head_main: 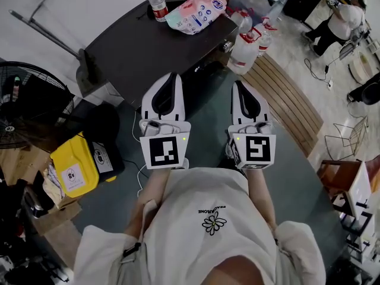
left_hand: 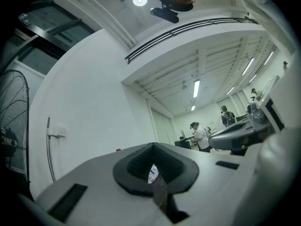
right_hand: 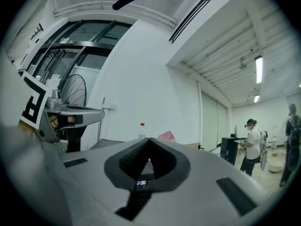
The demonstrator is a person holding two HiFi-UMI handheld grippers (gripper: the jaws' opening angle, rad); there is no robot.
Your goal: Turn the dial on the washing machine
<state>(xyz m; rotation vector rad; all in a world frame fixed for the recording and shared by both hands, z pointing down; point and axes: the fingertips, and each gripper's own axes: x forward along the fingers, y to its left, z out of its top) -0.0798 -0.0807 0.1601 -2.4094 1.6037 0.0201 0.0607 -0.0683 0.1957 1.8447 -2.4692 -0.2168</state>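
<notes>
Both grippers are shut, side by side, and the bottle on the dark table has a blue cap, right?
No: the head view shows the bottle has a red cap, not blue. The rest holds: the left gripper and the right gripper are shut, side by side, and the bottle stands on the dark table.

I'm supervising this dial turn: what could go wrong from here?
1. Both the left gripper and the right gripper have closed fingers; they must open before gripping any dial.
2. No dial shows in any view, only a lit display ahead of the right gripper, so the reach may miss.
3. The water bottle and pink pack on the dark top ahead could be knocked over.
</notes>
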